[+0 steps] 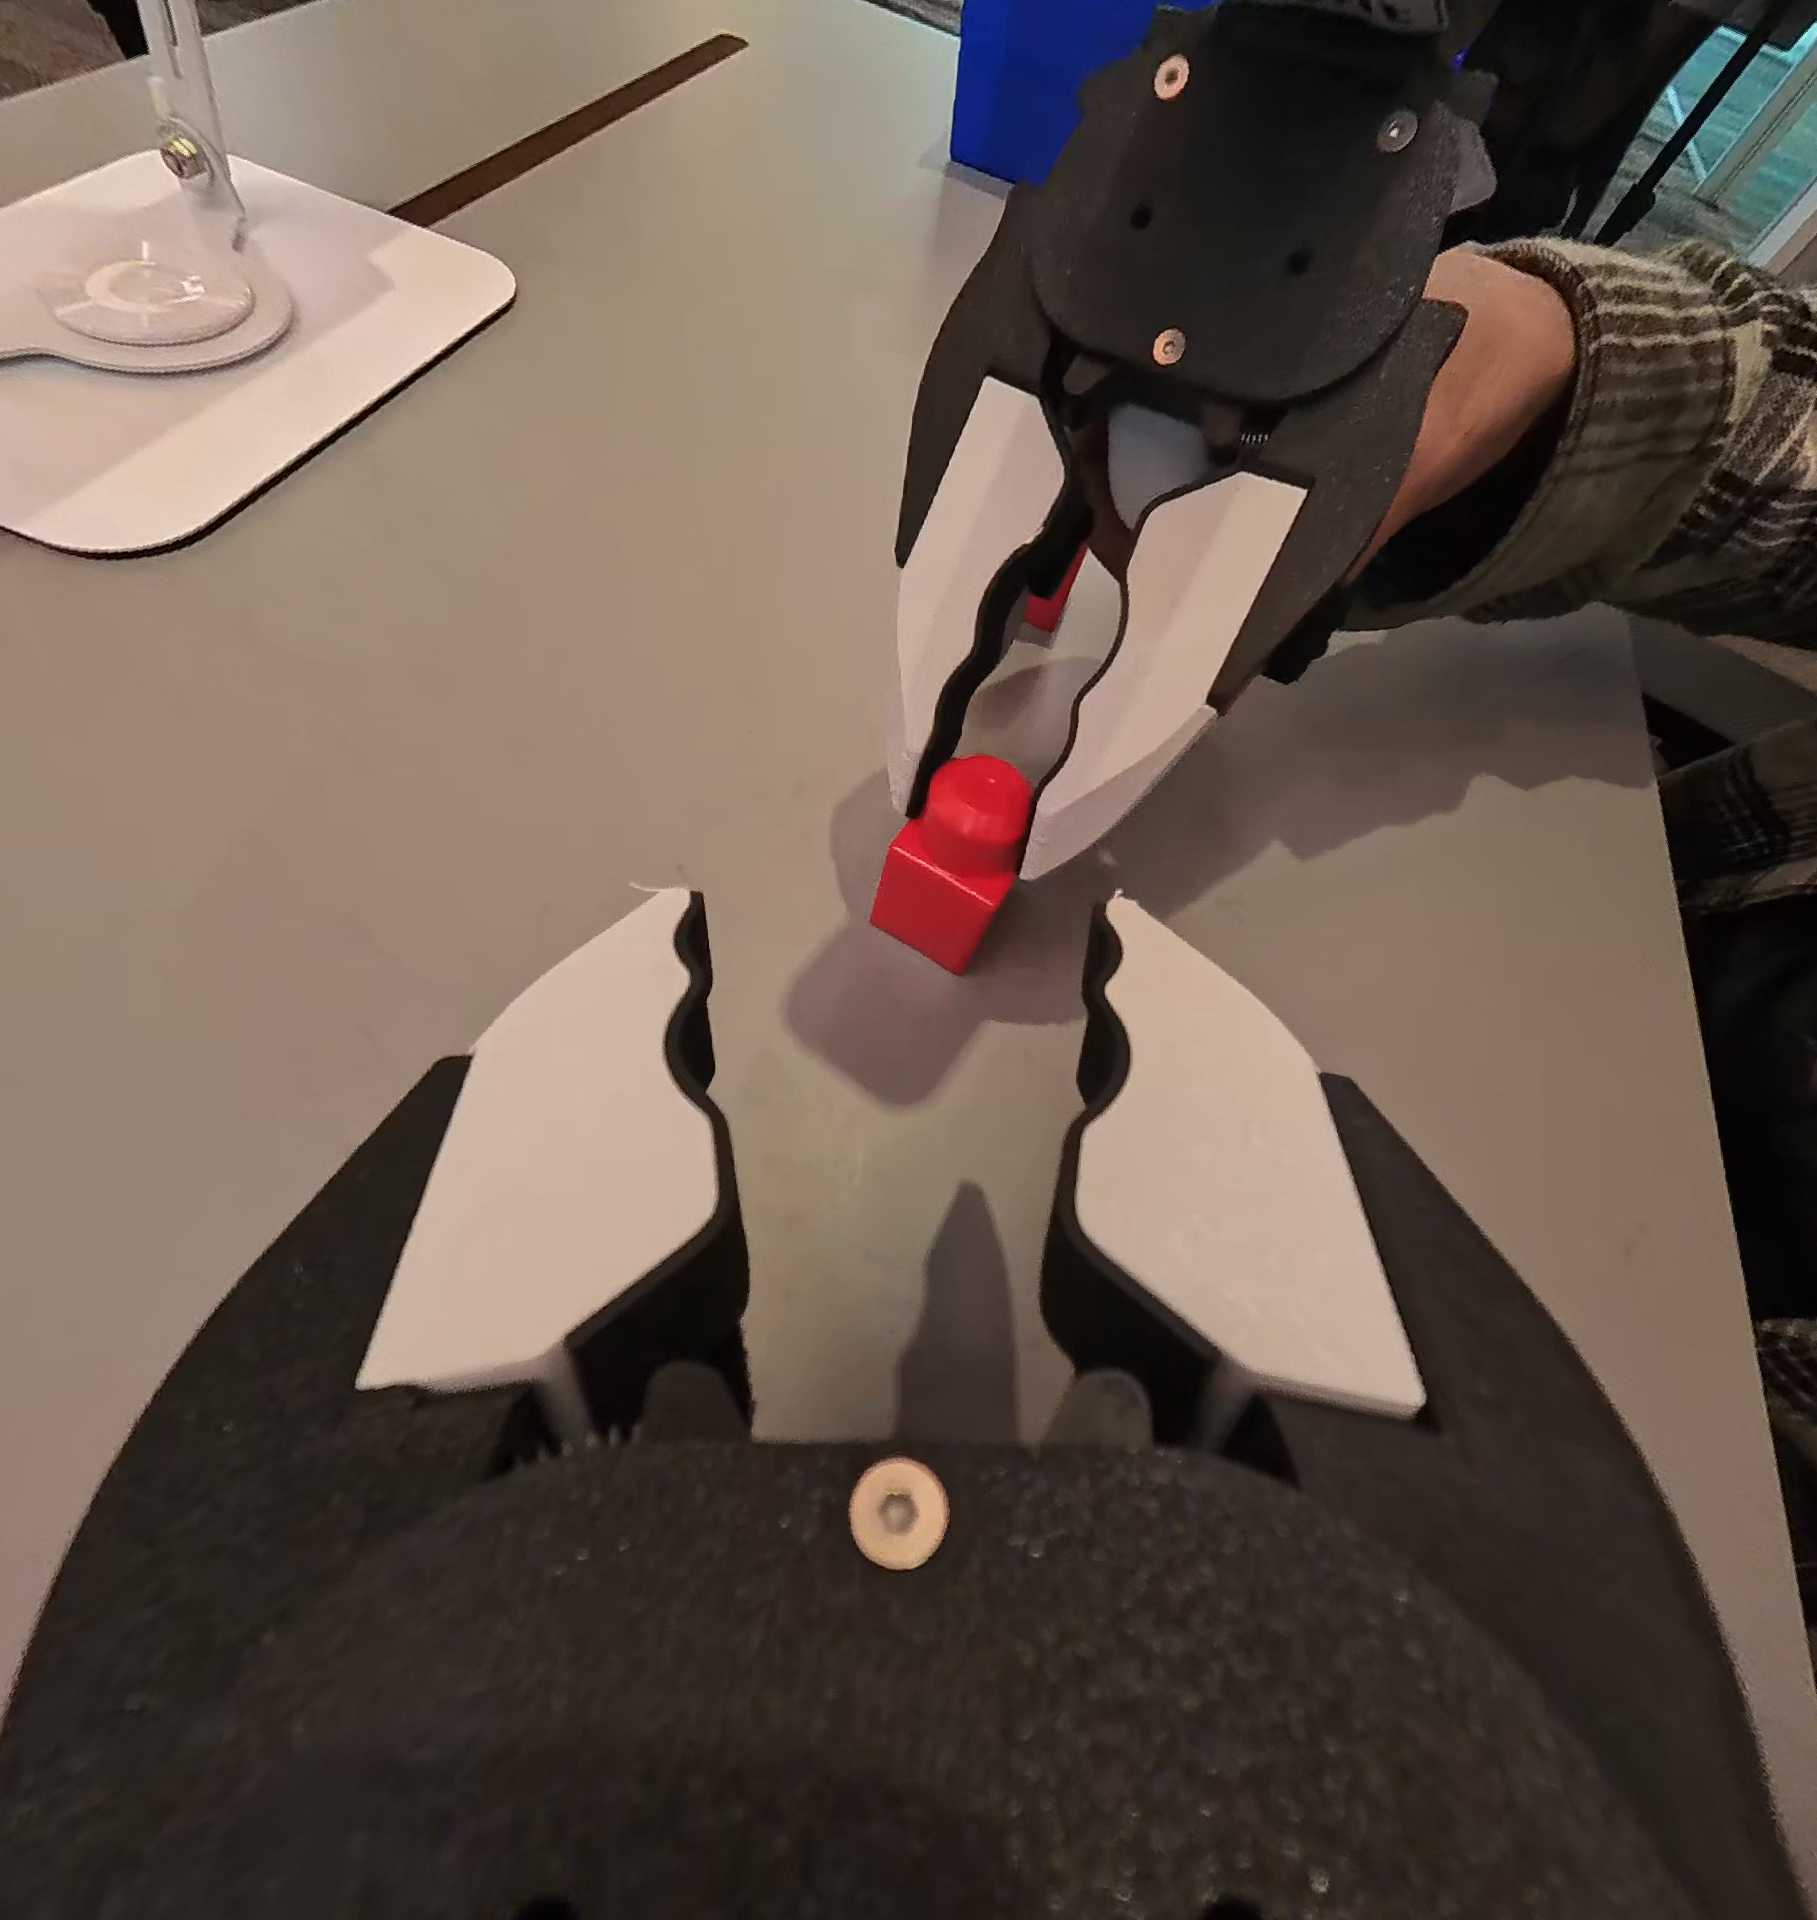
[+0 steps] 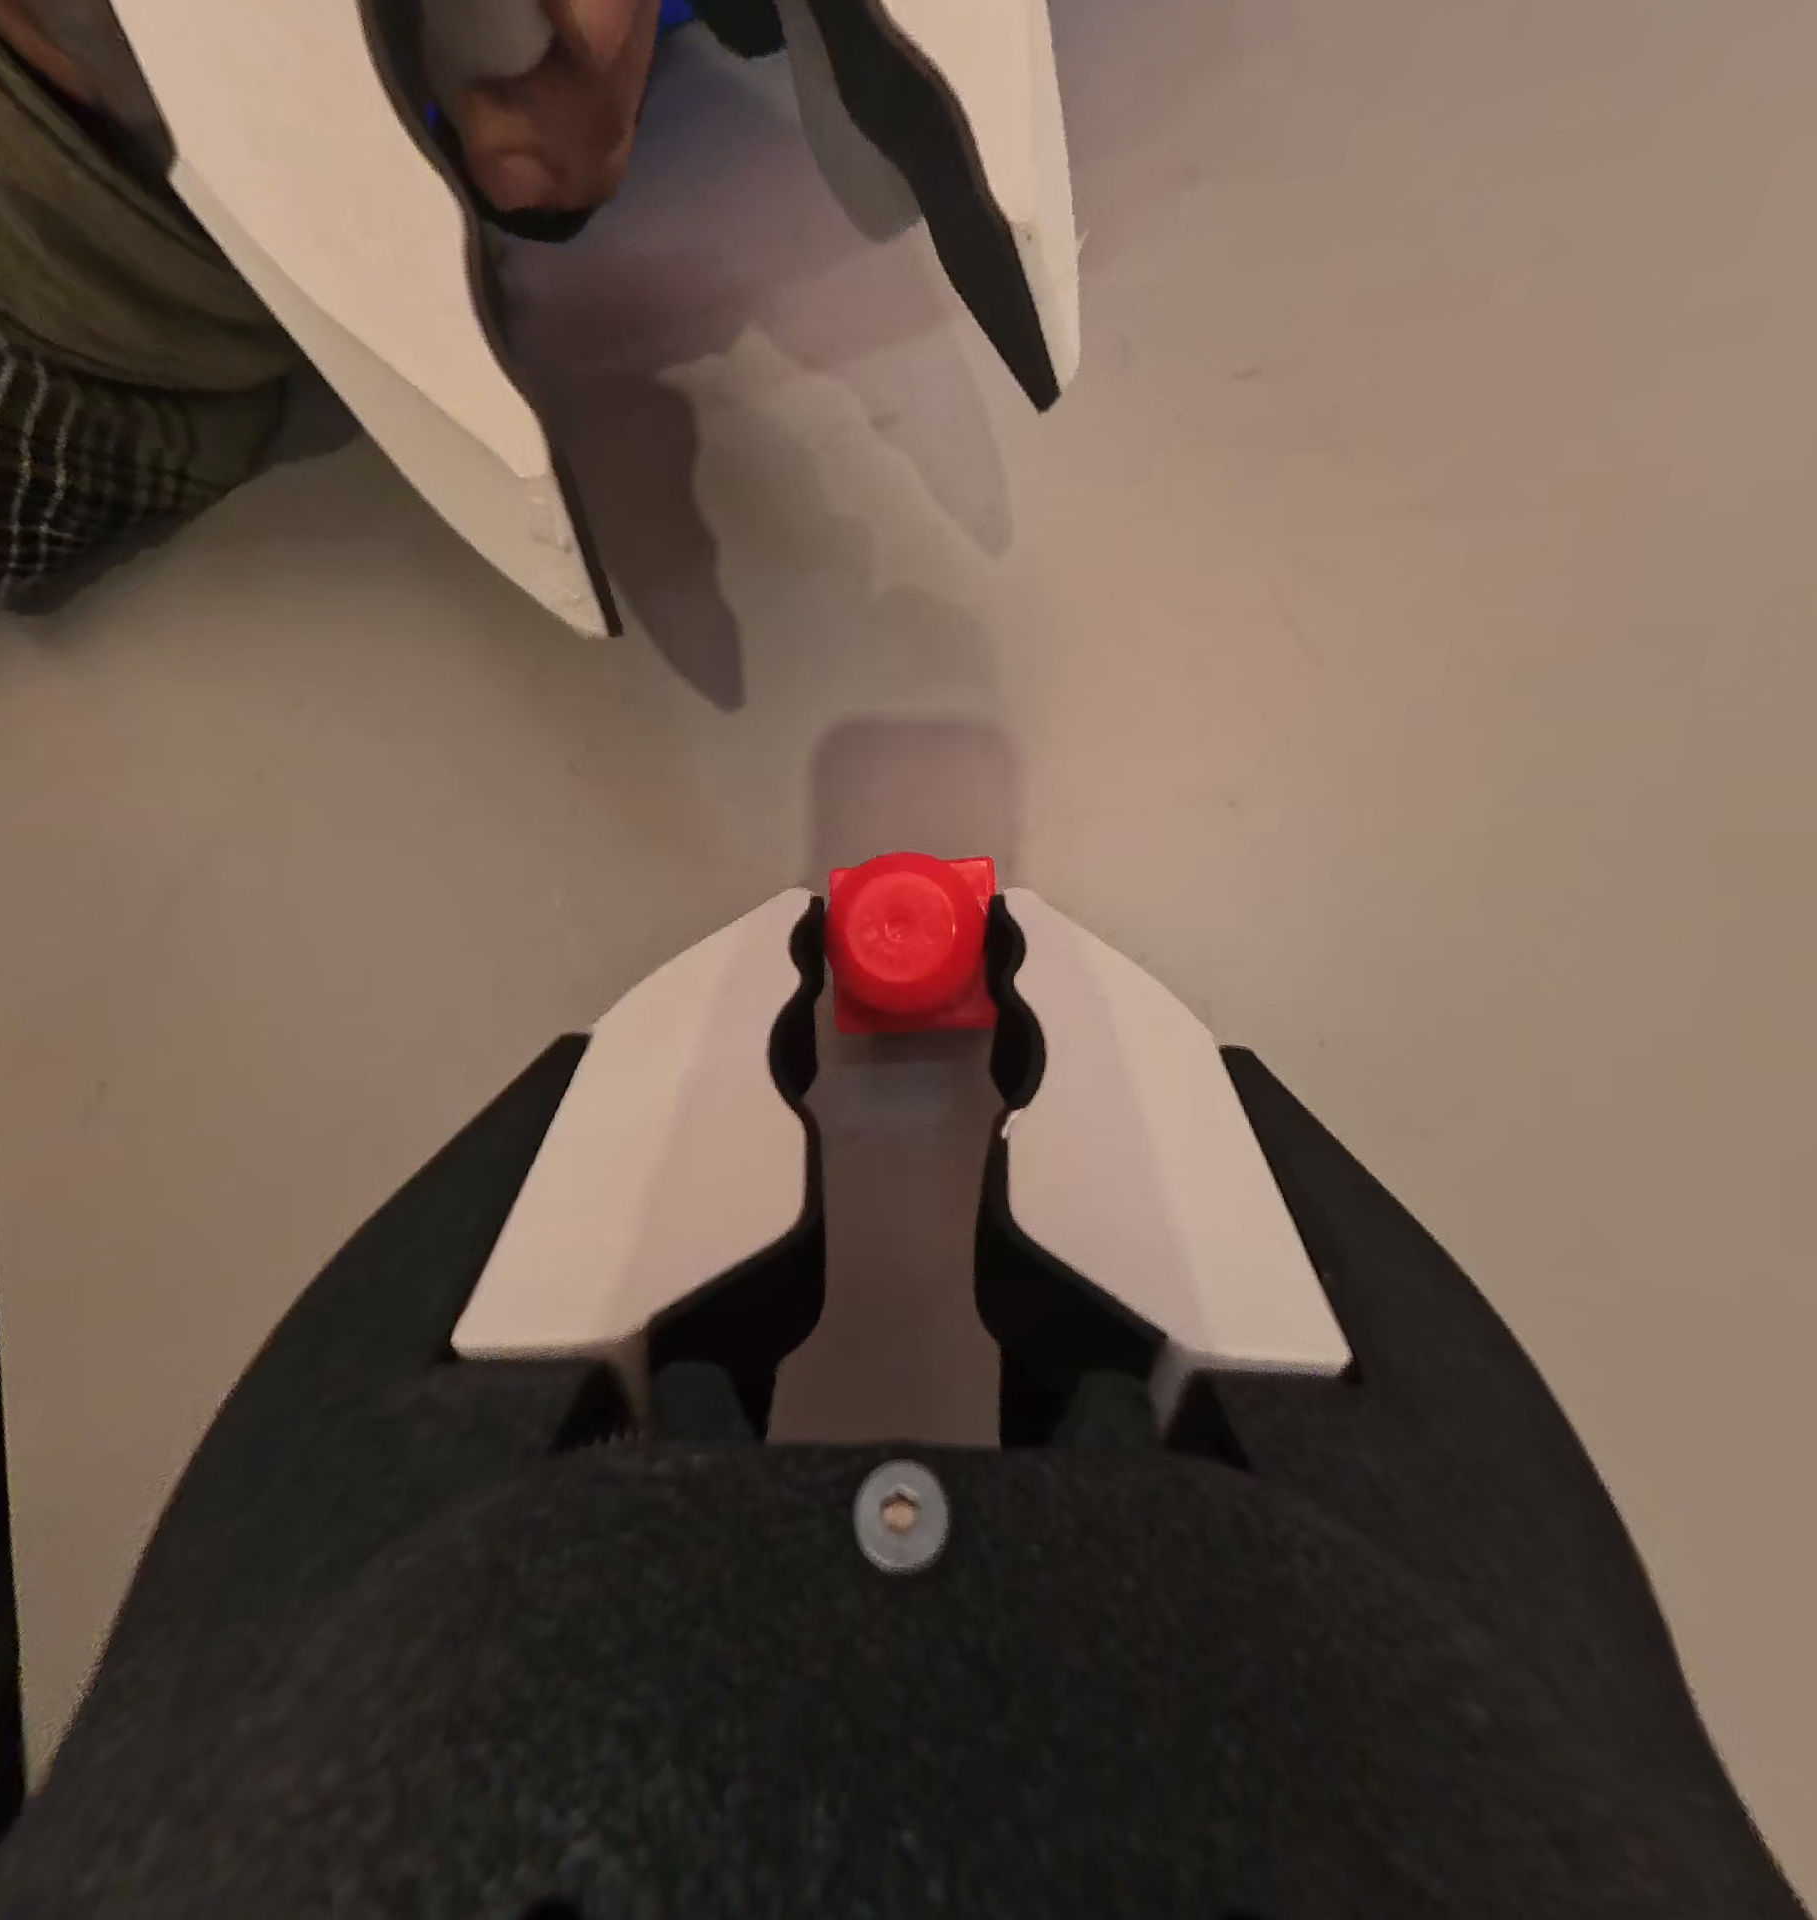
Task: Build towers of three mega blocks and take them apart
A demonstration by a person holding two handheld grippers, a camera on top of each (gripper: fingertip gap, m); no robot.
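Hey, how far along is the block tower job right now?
Done: no tower stands anywhere in view. In hand: the right gripper has its jaws closed around the stud of a single red block standing on the table; the left gripper is open and empty. Left: stacking.

A second red block (image 1: 1047, 601) is peeking out behind the right gripper (image 1: 971, 821), mostly hidden, so its shape is staying unclear. A blue box (image 1: 1018, 83) is running off the top edge in the left wrist view. In the right wrist view, the left gripper (image 2: 831, 520) is being cropped by the top edge.
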